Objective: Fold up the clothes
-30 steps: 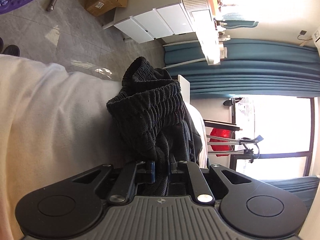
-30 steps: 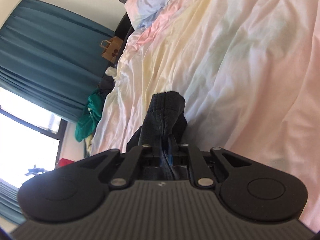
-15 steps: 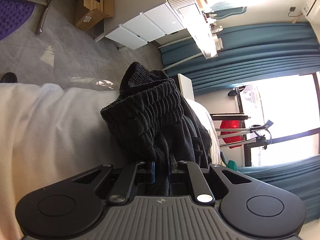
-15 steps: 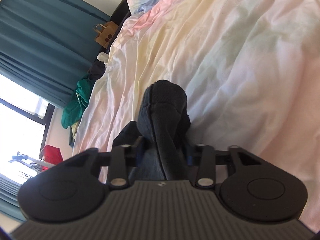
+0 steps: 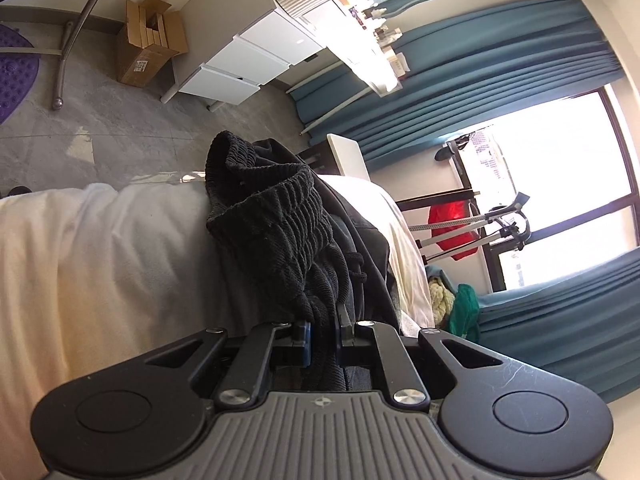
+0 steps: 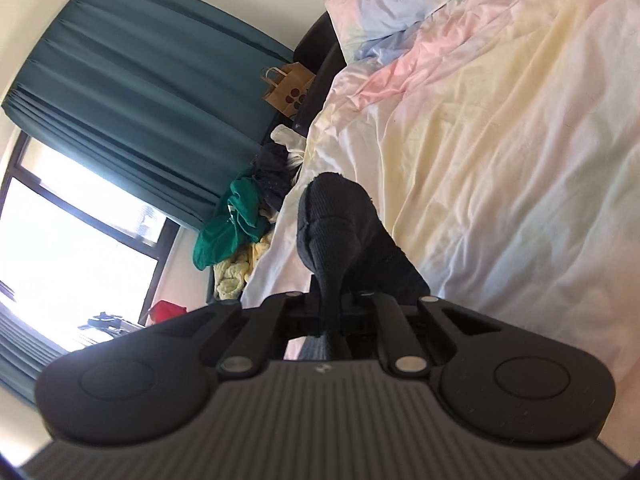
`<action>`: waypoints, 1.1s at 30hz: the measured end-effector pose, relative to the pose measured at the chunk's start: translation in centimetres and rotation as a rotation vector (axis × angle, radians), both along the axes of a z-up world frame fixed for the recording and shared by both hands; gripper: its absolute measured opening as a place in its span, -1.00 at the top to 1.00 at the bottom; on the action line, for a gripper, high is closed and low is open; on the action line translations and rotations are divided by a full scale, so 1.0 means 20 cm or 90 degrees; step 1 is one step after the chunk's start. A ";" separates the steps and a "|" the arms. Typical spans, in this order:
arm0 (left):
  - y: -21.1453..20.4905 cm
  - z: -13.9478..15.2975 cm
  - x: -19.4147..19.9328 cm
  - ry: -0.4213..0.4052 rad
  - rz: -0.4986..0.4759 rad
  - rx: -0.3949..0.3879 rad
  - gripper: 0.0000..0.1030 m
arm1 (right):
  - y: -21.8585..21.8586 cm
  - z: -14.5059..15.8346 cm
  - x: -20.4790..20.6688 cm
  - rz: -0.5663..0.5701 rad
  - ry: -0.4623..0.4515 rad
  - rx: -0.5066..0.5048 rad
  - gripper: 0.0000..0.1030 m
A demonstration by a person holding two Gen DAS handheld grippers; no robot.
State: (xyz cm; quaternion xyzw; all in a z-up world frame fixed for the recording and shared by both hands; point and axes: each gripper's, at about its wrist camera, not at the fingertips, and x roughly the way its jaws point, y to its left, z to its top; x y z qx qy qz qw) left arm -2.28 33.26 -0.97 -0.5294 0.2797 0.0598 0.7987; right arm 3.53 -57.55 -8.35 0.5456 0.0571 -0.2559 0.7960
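Black pants (image 5: 276, 236) | both tongs, left (image 5: 323, 330) and right (image 6: 331, 300), clamped on bunched fabric, frame centre | no fold showing yet, basically everything left

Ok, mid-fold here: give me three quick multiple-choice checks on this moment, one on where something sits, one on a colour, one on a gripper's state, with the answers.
1. Where does the brown paper bag stand?
A. on the bedding
B. beside the bed, against the teal curtain
C. on the white drawers

2. What colour is the garment in the left gripper?
A. black
B. red
C. yellow

3. How is the right gripper?
A. wide open, nothing in it
B. open above the bedding
C. shut on dark cloth

Answers: 1 B, the bag sits off the pastel bedding by the curtain; 2 A, its ribbed waistband is black; 3 C, its jaws pinch a fold of the dark cloth.
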 end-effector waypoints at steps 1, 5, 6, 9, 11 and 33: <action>0.00 -0.01 -0.03 0.013 -0.002 -0.004 0.80 | -0.03 0.00 -0.03 -0.006 0.000 0.001 0.85; -0.02 -0.08 -0.09 0.085 -0.030 0.015 0.78 | -0.13 -0.05 -0.18 -0.025 0.012 0.002 0.85; -0.02 -0.10 -0.10 0.106 -0.041 0.027 0.76 | -0.14 -0.09 -0.21 -0.022 0.022 0.000 0.85; -0.03 -0.11 -0.08 0.129 -0.062 0.049 0.72 | -0.14 -0.26 -0.27 0.000 0.085 -0.014 0.85; -0.05 -0.08 -0.06 0.128 -0.078 0.085 0.68 | -0.11 -0.35 -0.29 0.009 0.131 -0.025 0.84; -0.76 0.54 -0.13 -0.087 -0.184 0.503 -0.99 | 0.44 0.12 -0.31 0.149 0.133 -0.326 -0.47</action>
